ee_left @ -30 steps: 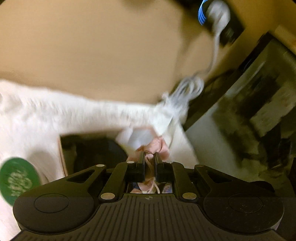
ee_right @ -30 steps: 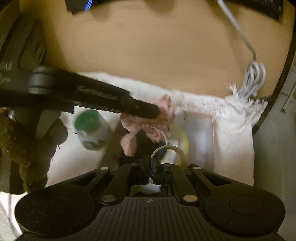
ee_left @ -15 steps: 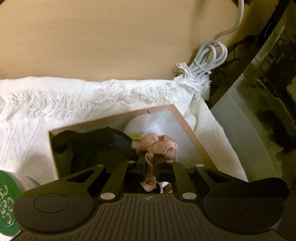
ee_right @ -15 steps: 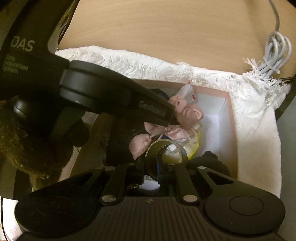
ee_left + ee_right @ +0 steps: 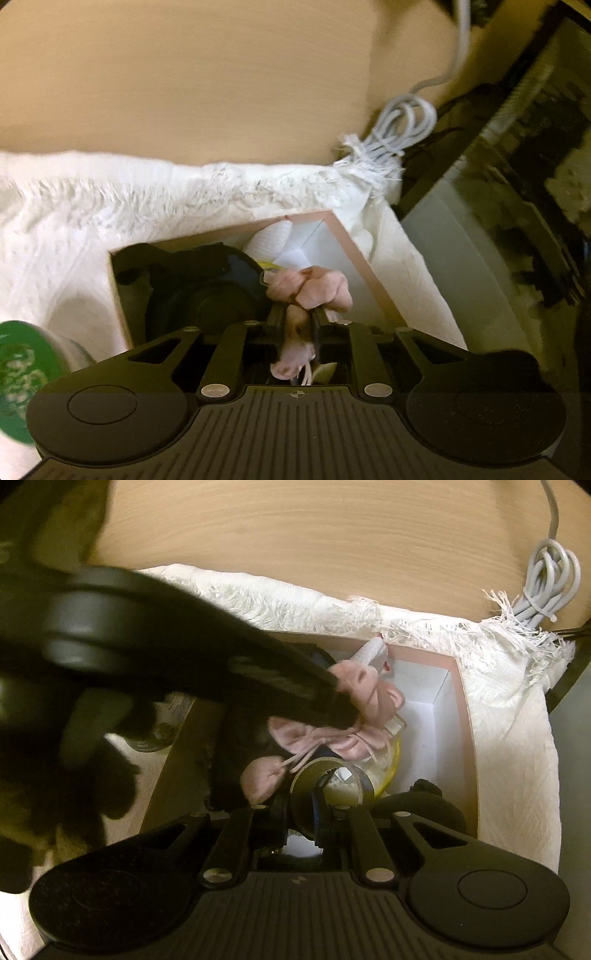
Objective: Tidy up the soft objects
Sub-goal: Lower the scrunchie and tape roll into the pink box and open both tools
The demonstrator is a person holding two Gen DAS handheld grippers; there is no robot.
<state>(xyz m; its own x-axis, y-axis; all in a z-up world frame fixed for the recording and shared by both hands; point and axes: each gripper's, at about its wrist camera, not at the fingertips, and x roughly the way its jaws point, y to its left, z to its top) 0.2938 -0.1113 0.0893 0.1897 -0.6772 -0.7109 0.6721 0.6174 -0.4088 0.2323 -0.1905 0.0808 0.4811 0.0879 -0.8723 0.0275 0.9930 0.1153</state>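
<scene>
My left gripper (image 5: 298, 314) is shut on a pink plush toy (image 5: 314, 290) and holds it over the open pink-rimmed box (image 5: 347, 240). In the right wrist view the same toy (image 5: 354, 716) hangs from the left gripper's black fingers (image 5: 332, 705) above the box (image 5: 463, 716). My right gripper (image 5: 302, 805) is shut on a clear roll of tape (image 5: 328, 779) low inside the box. The box also holds dark soft items (image 5: 199, 288), a white sock (image 5: 271, 240) and something yellow (image 5: 391, 771).
The box sits on a white fringed towel (image 5: 110, 206) on a wooden table (image 5: 184, 74). A green-lidded jar (image 5: 22, 373) stands left of the box. A coiled grey cable (image 5: 402, 125) lies at the towel's far right corner. A brown plush toy (image 5: 44, 805) is at left.
My left gripper carried the pink toy from above the box edge to over the box's inside. My right gripper moved down into the box with the tape roll.
</scene>
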